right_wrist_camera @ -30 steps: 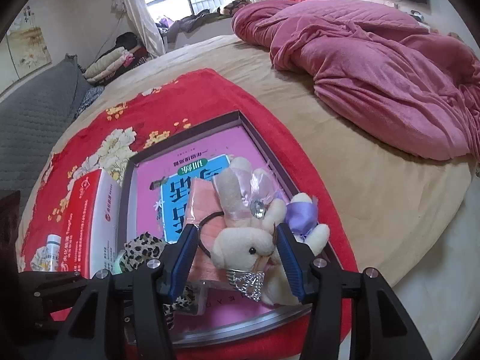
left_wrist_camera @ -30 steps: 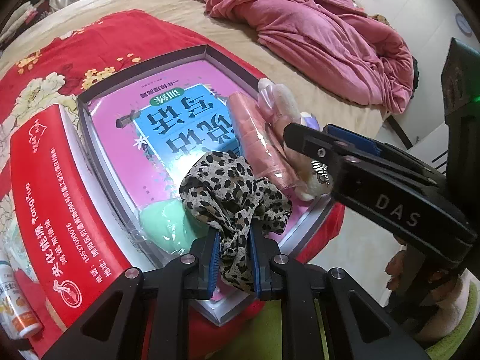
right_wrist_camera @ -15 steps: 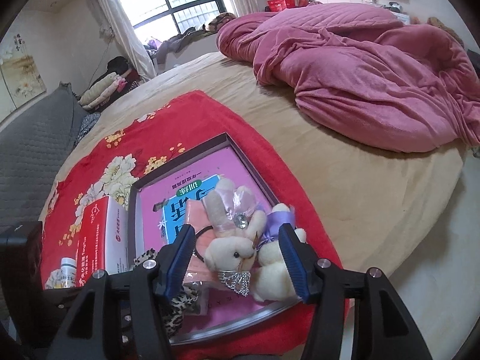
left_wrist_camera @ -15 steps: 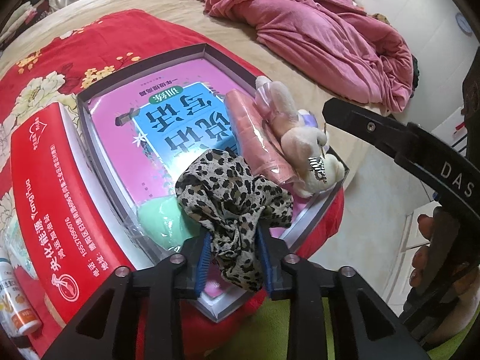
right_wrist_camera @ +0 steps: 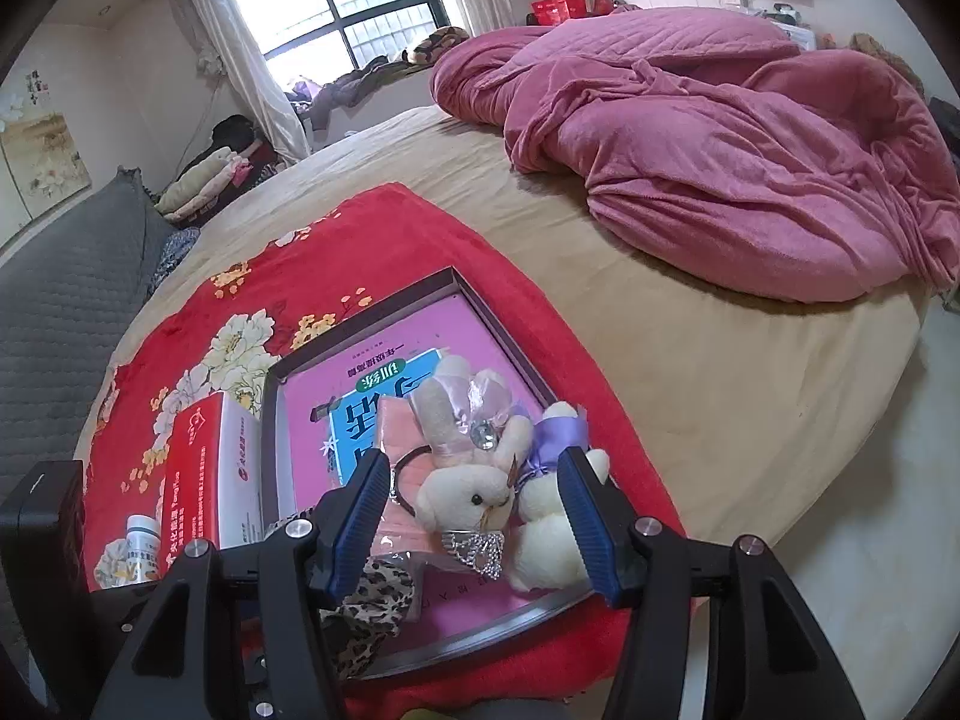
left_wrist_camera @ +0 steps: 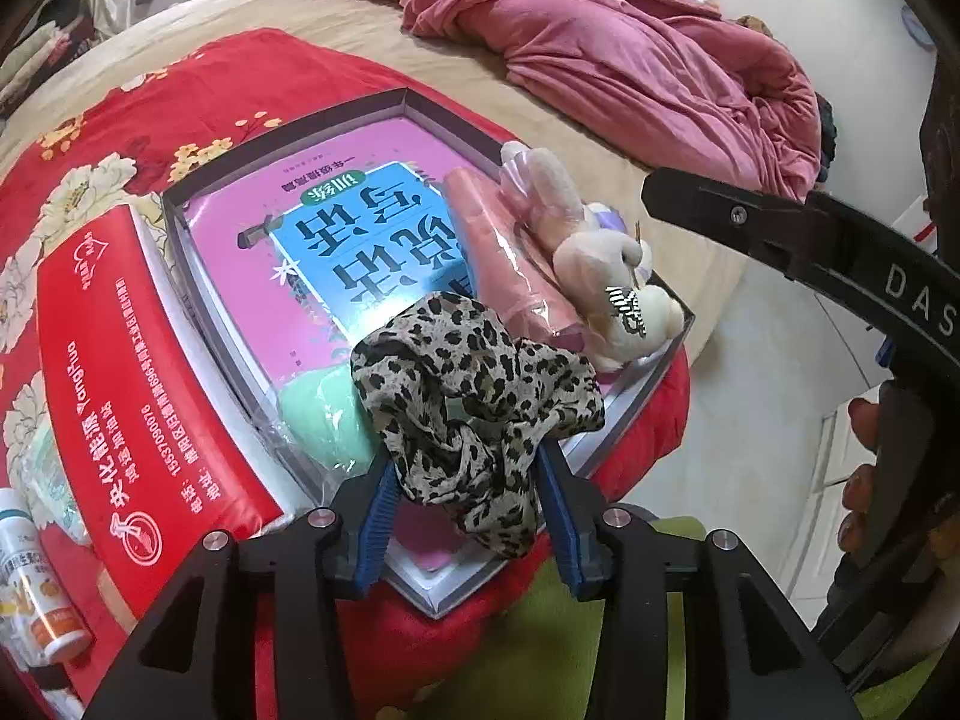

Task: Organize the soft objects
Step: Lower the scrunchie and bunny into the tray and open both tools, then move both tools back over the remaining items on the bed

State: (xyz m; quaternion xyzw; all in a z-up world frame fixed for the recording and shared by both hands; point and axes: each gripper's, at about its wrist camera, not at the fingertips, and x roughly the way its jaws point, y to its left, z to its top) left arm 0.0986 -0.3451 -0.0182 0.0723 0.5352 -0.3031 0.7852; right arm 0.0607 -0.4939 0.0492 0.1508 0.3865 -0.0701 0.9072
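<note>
A leopard-print scrunchie point(left_wrist_camera: 468, 384) lies on the near corner of a dark grey tray point(left_wrist_camera: 414, 99) that holds a pink book. My left gripper point(left_wrist_camera: 468, 516) has its jaws opening; the scrunchie sits loose between the blue pads, no longer pinched. A cream plush rabbit point(right_wrist_camera: 462, 492) with a purple bow rests in the tray's right corner beside a pink wrapped roll point(left_wrist_camera: 504, 252). My right gripper point(right_wrist_camera: 474, 516) hovers open above the rabbit, clear of it. A green soft item point(left_wrist_camera: 318, 414) in plastic lies left of the scrunchie.
A red tissue box point(left_wrist_camera: 138, 372) and a small bottle point(left_wrist_camera: 36, 588) lie left of the tray on a red floral blanket point(left_wrist_camera: 180, 78). A crumpled pink quilt point(right_wrist_camera: 720, 150) fills the far bed. The bed's edge drops to the floor on the right.
The left jaws have parted from a tight pinch and the scrunchie has spread out. The right gripper has lifted up and away from the rabbit, which stays in the tray.
</note>
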